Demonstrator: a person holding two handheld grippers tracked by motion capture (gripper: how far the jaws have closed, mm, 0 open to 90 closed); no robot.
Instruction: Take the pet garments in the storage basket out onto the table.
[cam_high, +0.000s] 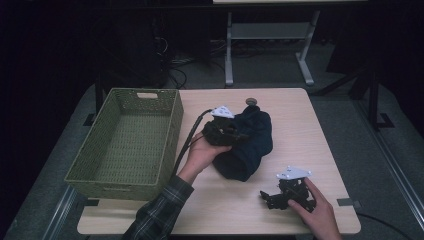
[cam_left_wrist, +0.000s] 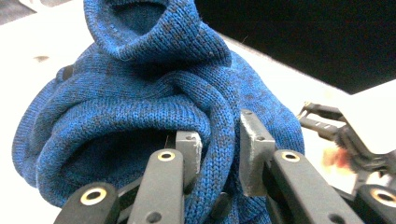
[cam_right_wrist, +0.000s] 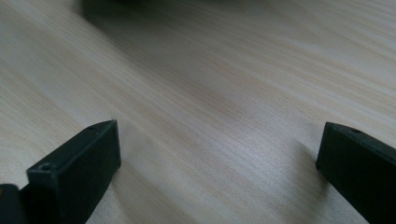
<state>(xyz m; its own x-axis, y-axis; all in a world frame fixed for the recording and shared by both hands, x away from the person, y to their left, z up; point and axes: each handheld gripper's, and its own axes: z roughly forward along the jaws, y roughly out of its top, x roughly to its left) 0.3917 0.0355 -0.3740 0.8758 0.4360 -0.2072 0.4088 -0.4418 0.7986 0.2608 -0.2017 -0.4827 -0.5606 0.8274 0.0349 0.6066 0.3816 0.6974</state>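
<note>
A dark blue knitted garment (cam_high: 250, 145) lies bunched in the middle of the wooden table (cam_high: 300, 125). My left gripper (cam_high: 239, 135) rests on its left side, held by a hand in a plaid sleeve. In the left gripper view a thick fold of the blue knit (cam_left_wrist: 154, 93) sits pinched between the jaws of the left gripper (cam_left_wrist: 219, 149). My right gripper (cam_high: 266, 198) sits low near the table's front right, apart from the garment. The right gripper view has the right gripper (cam_right_wrist: 219, 158) open wide over bare wood (cam_right_wrist: 210, 84).
A green woven basket (cam_high: 172, 135) stands on the table's left side, with nothing inside that I can see. A small round object (cam_high: 251, 101) lies at the table's far edge. A white-legged table frame (cam_high: 229, 55) stands on the floor beyond.
</note>
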